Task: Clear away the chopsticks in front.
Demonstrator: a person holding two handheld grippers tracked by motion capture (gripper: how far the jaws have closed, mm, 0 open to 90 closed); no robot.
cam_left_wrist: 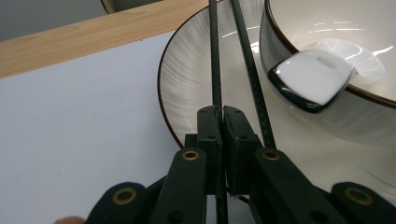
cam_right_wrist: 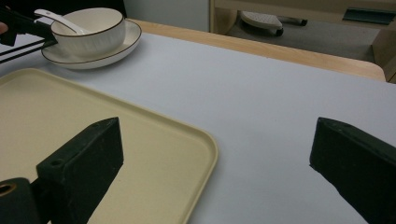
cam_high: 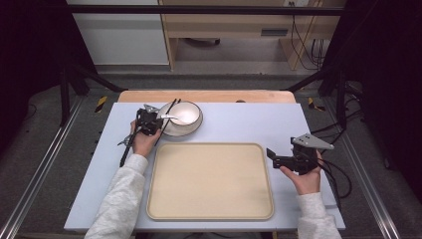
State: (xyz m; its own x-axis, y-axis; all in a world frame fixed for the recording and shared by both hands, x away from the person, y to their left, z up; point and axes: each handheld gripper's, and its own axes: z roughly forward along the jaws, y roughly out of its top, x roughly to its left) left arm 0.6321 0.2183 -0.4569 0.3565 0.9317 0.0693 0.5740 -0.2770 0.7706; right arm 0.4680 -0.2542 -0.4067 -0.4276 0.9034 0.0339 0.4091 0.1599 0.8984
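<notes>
The left tongs (cam_left_wrist: 218,122) are clamped on one chopstick (cam_left_wrist: 215,60), its length running straight ahead over the plate (cam_left_wrist: 187,88); the second (cam_left_wrist: 250,70) lies just beside. The right tongs (cam_right_wrist: 215,163) gape empty, well apart.

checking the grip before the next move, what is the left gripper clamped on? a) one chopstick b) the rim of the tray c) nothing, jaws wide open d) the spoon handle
a: in the left gripper view the left gripper has its jaws closed on one dark chopstick, while the second chopstick lies free beside it across the plate.
</notes>
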